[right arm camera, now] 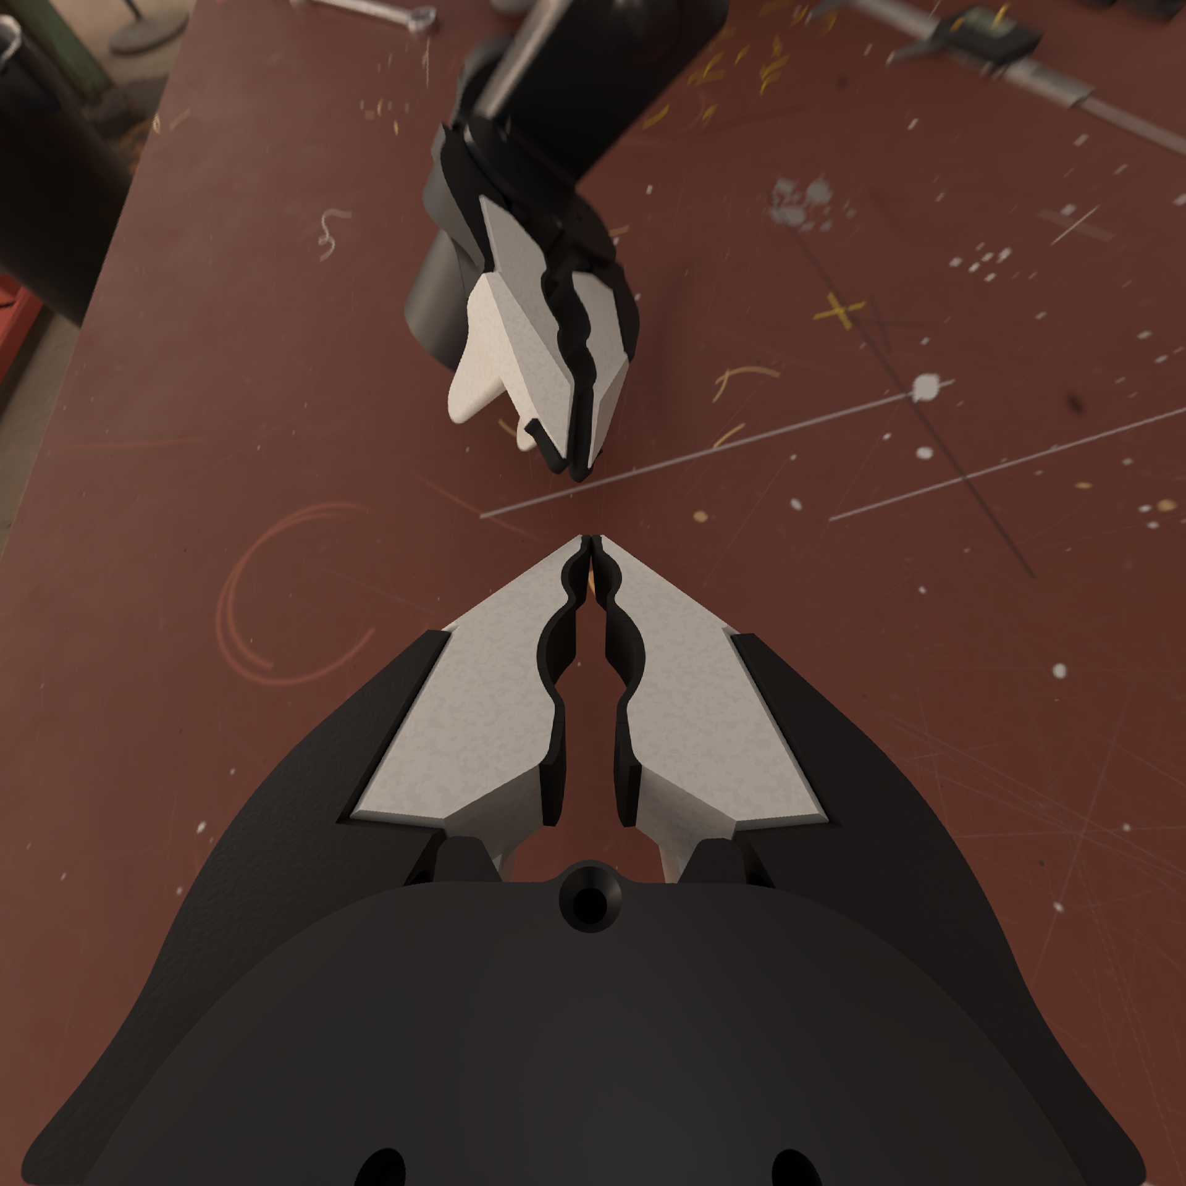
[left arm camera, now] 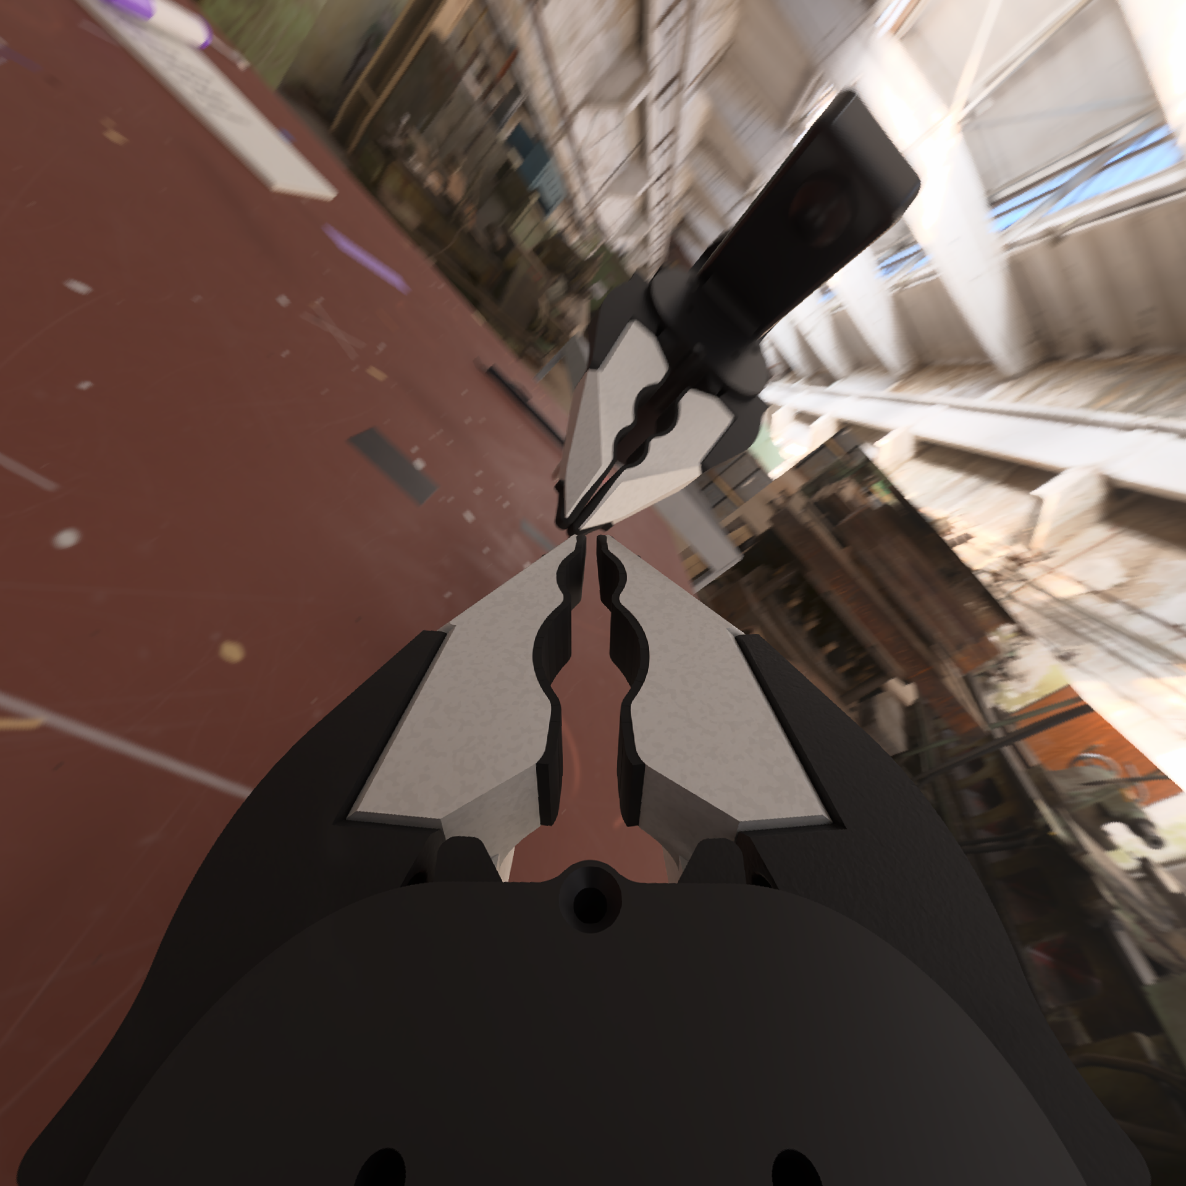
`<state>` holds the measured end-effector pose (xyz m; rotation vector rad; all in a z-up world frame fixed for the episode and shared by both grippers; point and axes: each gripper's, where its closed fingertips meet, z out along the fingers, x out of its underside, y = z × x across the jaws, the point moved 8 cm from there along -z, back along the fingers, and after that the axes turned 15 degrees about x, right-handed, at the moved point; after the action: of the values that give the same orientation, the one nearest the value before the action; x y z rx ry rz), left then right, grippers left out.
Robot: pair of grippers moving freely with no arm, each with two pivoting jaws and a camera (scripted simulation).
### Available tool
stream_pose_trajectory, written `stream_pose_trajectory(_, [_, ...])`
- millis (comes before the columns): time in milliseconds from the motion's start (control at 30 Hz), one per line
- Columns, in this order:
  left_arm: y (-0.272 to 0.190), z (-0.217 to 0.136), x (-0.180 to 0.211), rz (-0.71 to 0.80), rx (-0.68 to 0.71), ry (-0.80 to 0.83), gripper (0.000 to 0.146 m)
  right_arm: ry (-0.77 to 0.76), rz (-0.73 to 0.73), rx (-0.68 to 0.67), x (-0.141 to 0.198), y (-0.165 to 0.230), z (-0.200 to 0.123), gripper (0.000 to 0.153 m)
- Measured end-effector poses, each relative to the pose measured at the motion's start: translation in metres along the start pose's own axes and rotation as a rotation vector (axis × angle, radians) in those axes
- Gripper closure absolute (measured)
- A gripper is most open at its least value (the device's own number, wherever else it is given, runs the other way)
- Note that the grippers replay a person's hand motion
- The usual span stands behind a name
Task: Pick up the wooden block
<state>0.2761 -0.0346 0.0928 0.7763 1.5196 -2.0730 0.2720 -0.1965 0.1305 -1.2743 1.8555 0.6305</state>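
Observation:
No wooden block shows in either view. My left gripper point(left arm camera: 590, 542) is shut with only a thin slit between its tips, and it holds nothing. It hovers over the red-brown workbench point(left arm camera: 160, 513) and also shows in the right wrist view point(right arm camera: 574, 472). My right gripper point(right arm camera: 590, 539) is shut and empty, pointing down at the bench point(right arm camera: 257, 417). It faces the left gripper tip to tip, and their tips nearly meet in the left wrist view point(left arm camera: 581, 526).
A black cylinder point(right arm camera: 436, 308) and a white part point(right arm camera: 475, 385) sit behind the left gripper. A caliper point(right arm camera: 982, 38) and a wrench point(right arm camera: 385, 11) lie at the far edge. A white sheet point(left arm camera: 237, 122) and a purple strip point(left arm camera: 366, 257) lie on the bench.

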Motion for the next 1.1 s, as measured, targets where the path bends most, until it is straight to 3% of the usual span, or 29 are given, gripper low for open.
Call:
stream_pose_trajectory(167, [0.009,-0.003,0.013,-0.001,-0.196,0.191,0.145,0.168,-0.046,-0.076,0.009,-0.004,0.019,0.153])
stream_pose_trajectory(433, [0.012,-0.010,0.024,0.056,-0.468,0.502,0.145,0.307,-0.138,-0.162,0.025,-0.006,0.048,0.153])
stream_pose_trajectory(767, [0.003,-0.004,0.028,0.161,-0.536,0.676,0.142,0.368,-0.227,-0.165,0.020,-0.006,0.055,0.153])
stream_pose_trajectory(967, [0.004,0.007,0.037,0.215,-0.591,0.734,0.142,0.340,-0.295,-0.156,0.023,0.000,0.064,0.134])
stream_pose_trajectory(1100, [0.003,0.009,0.036,0.229,-0.602,0.748,0.144,0.325,-0.410,-0.169,0.020,0.003,0.068,0.139])
